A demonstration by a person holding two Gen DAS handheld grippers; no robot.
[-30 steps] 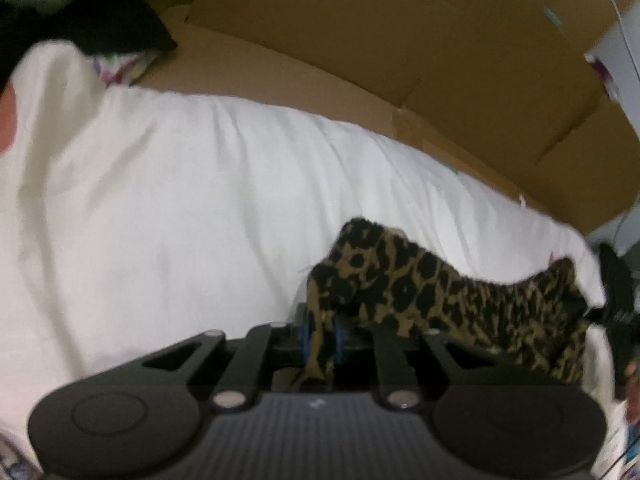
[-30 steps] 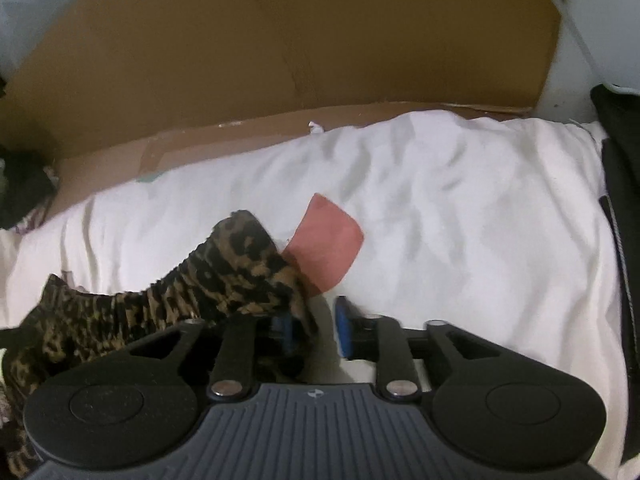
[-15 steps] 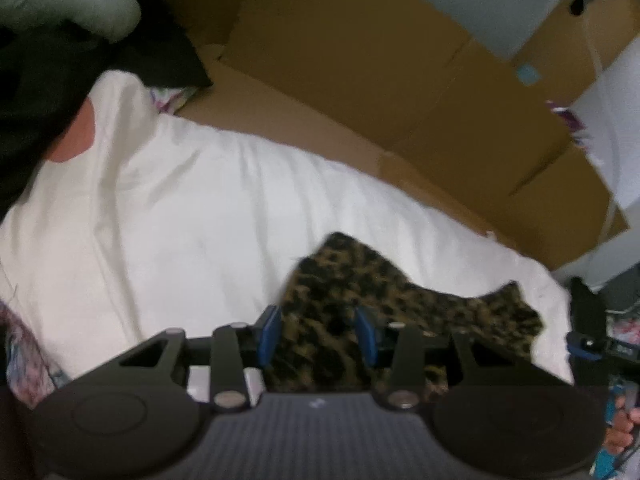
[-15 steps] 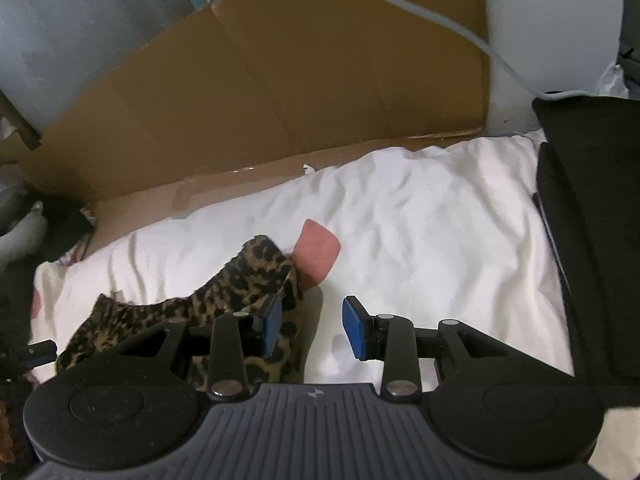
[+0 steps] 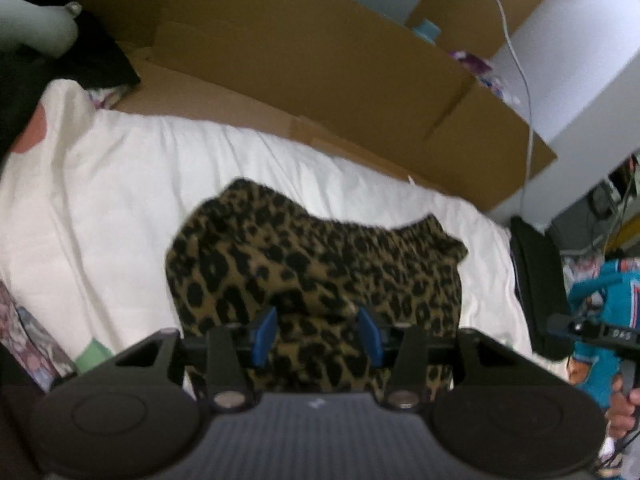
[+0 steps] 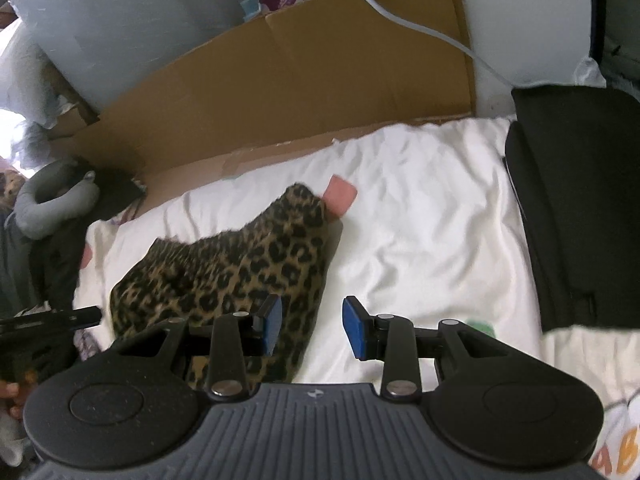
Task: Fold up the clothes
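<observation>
Both tools have let go within the last second: a moment ago the left hand-held gripper (image 5: pixel 317 334) was pinched on the leopard-print garment (image 5: pixel 320 264) and the right hand-held gripper (image 6: pixel 311 326) had cloth at its fingers; now each stands with its blue pads well apart, holding nothing, and both have drawn back above the cloth. That reads as a fold just laid down and released.

The garment lies as a compact, doubled-over heap in the middle of the left wrist frame, on the white bedding (image 5: pixel 100 208). Its long axis runs from lower left to upper right of the right wrist frame, its narrow end pointing at the pink patch (image 6: pixel 340 196). Its edges look uneven, so more folding may follow.
</observation>
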